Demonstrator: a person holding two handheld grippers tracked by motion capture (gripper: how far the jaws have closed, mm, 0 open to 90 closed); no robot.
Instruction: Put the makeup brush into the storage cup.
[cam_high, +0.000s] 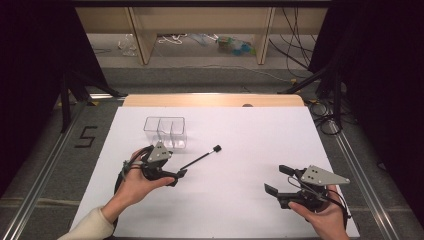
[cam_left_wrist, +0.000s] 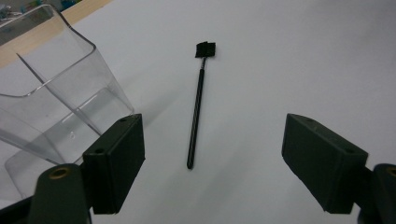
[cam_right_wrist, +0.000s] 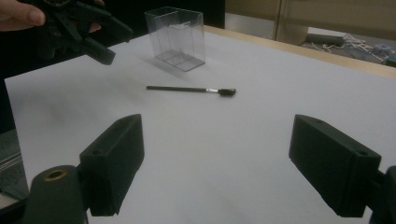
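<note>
While my left gripper (cam_high: 176, 176) hangs just above the white table (cam_high: 240, 150), its jaws stand wide apart with nothing between the pads. No earlier look is at hand, so I report only that: released, empty. Looking along that gripper's own jaws, I see the black brush (cam_left_wrist: 198, 100) lying flat on the sheet ahead of them, its thin handle pointing back toward me and its small square head at the far end, centred in the gap between the jaws but well clear of both. From the high view the brush (cam_high: 202, 157) lies at a slant, handle end just beside the left gripper's tips, head up and to the right. A clear plastic box (cam_high: 166, 131) with inner dividers stands upright just behind my left hand (cam_high: 137, 182), near the brush but not touching it; in the left gripper view its wall (cam_left_wrist: 56, 93) rises close at the left.

My right gripper (cam_high: 277, 181) sits near the table's right front part, well apart from the brush, held in my right hand (cam_high: 322, 217). Its jaws are also spread wide and hold nothing. Its own view looks across the sheet to the brush (cam_right_wrist: 191, 89), the box (cam_right_wrist: 176, 37) behind it and the left gripper (cam_right_wrist: 100, 39) at upper left.
</note>
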